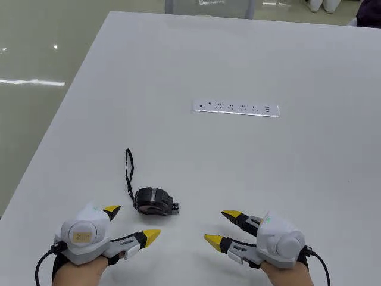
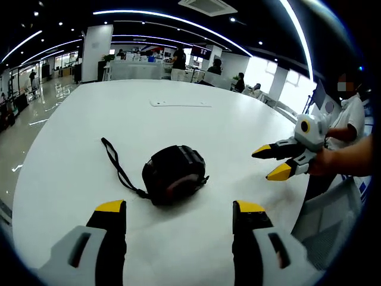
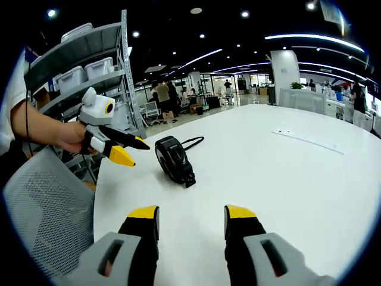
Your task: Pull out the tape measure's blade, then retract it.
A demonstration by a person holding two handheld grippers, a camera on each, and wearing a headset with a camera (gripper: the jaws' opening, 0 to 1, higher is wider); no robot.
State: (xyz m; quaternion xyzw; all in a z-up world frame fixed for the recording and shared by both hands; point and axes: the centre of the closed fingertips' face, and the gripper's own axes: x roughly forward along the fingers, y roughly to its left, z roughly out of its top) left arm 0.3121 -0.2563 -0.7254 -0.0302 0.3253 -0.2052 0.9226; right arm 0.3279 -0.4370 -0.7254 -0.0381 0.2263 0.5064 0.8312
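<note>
Bright, even light from ceiling strip lights (image 2: 305, 40) gives the white table (image 1: 178, 71) soft, faint shadows, glare streaks the glossy floor (image 1: 30, 81), and both gripper views bend strongly at their edges.

The left hand-held gripper (image 1: 132, 222) sits low at the near left, its yellow-tipped jaws spread wide and pointing inward to the right. The right hand-held gripper (image 1: 221, 227) mirrors it at the near right, jaws parted and pointing left. The left hand (image 1: 80, 273) and the right hand (image 1: 287, 275) grip them from behind. Neither gripper holds anything, and their tips are well apart.
</note>
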